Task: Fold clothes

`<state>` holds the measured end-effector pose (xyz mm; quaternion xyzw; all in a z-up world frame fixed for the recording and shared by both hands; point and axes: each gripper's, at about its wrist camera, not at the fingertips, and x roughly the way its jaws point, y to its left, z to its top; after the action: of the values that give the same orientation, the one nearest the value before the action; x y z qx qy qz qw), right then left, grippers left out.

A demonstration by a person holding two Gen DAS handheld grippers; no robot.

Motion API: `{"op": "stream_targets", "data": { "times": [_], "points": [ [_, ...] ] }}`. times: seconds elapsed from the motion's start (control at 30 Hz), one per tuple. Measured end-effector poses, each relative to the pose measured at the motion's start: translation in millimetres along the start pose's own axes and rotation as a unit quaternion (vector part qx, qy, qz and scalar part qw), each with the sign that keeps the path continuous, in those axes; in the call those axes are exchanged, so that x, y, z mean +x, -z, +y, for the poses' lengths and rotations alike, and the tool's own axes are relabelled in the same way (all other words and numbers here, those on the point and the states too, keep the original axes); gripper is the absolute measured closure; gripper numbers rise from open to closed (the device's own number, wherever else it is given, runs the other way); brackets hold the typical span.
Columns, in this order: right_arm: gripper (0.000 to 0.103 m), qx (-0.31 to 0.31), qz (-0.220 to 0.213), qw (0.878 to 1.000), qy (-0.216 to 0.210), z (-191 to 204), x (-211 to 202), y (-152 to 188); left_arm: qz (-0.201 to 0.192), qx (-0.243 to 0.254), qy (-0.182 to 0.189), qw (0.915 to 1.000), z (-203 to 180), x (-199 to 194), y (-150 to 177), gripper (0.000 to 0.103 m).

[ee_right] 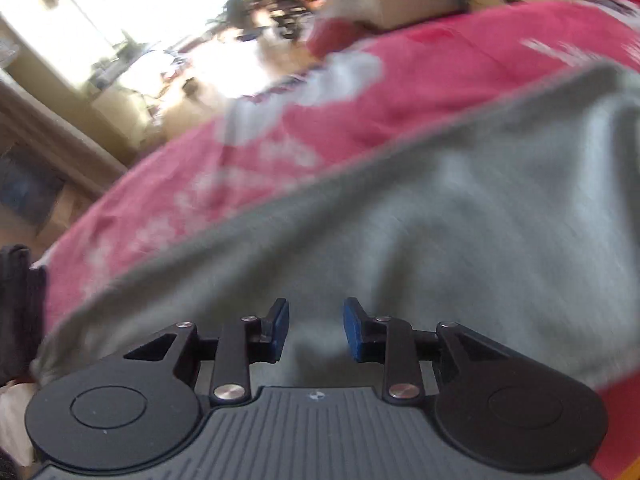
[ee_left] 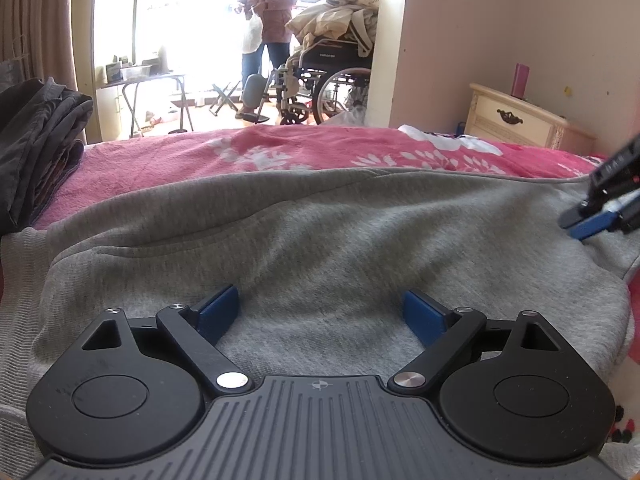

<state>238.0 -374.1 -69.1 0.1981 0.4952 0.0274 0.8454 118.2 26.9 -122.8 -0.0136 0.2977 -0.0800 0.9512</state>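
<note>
the grey sweatshirt lies spread over the pink flowered blanket on the bed, mostly flat, with one long soft ridge running across it and a ribbed hem at the left edge. whether it is already folded once over itself i cannot tell.

the left claw hangs low over the near part of the fabric, its blue pads wide apart and holding nothing. the right claw is over the garment's right side, its pads parted by a narrower gap with nothing between them; that view is smeared, so contact with the cloth is unclear. in the left view it shows at the far right edge, tips down near the fabric.

by its look this is thick fleece knit: soft, limp, not slippery and not fragile, with some weight, so it will likely sag and drag on the fuzzy blanket when lifted. the ribbed hem and the seamed edges seem the surest places to pinch, since the cloth is doubled there; a pinch mid-panel may catch only the top layer.

a pile of dark folded clothes sits to the left on the bed.
</note>
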Motion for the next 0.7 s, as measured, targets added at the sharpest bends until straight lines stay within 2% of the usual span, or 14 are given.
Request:
{"op": "stream_targets", "data": {
  "times": [0.07, 0.13, 0.2, 0.47, 0.7],
  "points": [
    [0.074, 0.049, -0.04, 0.997, 0.035, -28.9, -7.8, -5.2, 0.001, 0.0, 0.001, 1.0, 0.0, 0.3, -0.2, 0.012],
    [0.073, 0.112, -0.088, 0.986, 0.086, -59.3, -22.6, -12.8, 0.001, -0.001, 0.002, 1.0, 0.0, 0.7, -0.2, 0.011],
    [0.071, 0.149, -0.121, 0.975, 0.109, -80.0, -43.8, -18.9, 0.001, -0.001, 0.002, 1.0, 0.0, 1.1, -0.4, 0.011],
    [0.07, 0.11, -0.173, 0.973, 0.104, -75.2, -173.6, 12.9, 0.005, 0.0, 0.001, 1.0, -0.7, 1.6, -2.0, 0.01],
    [0.062, 0.076, -0.217, 0.968, 0.103, -70.8, -287.0, 39.5, 0.014, 0.002, 0.006, 0.9999, -1.5, -0.2, -6.0, 0.007]
  ]
}}
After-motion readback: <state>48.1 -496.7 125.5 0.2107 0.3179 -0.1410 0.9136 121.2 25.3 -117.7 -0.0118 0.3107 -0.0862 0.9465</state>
